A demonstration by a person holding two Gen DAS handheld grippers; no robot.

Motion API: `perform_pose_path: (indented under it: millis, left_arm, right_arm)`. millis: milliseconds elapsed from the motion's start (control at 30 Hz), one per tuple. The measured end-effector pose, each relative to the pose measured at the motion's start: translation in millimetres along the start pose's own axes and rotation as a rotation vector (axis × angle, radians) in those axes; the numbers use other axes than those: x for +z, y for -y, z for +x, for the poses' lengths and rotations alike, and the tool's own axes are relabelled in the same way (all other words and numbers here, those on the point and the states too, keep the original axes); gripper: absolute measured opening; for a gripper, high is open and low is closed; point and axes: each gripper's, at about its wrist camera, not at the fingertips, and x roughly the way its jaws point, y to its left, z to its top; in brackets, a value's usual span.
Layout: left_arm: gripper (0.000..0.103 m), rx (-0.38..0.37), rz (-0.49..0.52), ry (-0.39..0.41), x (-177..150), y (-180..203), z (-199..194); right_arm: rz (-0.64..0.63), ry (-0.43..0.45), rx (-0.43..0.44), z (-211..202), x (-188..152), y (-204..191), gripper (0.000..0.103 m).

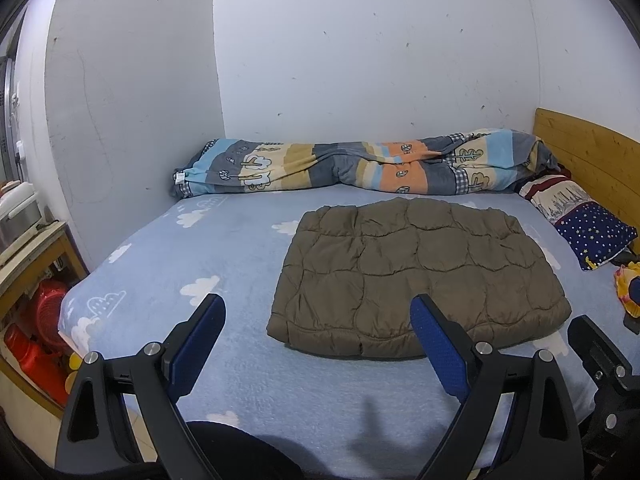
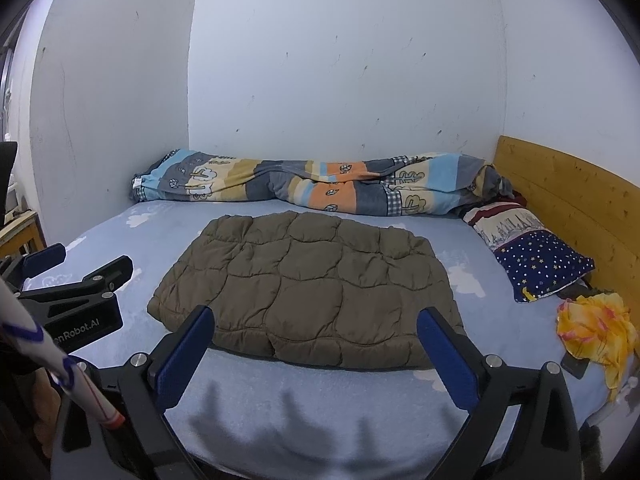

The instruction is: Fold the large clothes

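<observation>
left claw (image 1: 316, 308): black frame | blue pads | silver screws | right claw (image 2: 316, 320): same

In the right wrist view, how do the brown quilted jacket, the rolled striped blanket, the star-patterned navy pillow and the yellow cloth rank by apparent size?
1. Brown quilted jacket
2. Rolled striped blanket, farther away, so unsure
3. Star-patterned navy pillow
4. Yellow cloth, close to the pillow

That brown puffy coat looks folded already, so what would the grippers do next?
Probably nothing more than backing away: the brown quilted jacket lies as a neat flat rectangle on the cloud-print blue bedsheet, and the left gripper and right gripper are open, holding nothing.
</observation>
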Motion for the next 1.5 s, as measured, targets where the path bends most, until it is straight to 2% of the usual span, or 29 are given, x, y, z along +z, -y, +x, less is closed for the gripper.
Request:
perform_pose_path:
  millis: [1500]
  left_arm:
    - [0.093,-0.019,0.032,-0.015,-9.0,-8.5,4.6]
  right_arm:
    - [0.002,-0.019,-0.002,6.6,-7.5,-1.1,0.103]
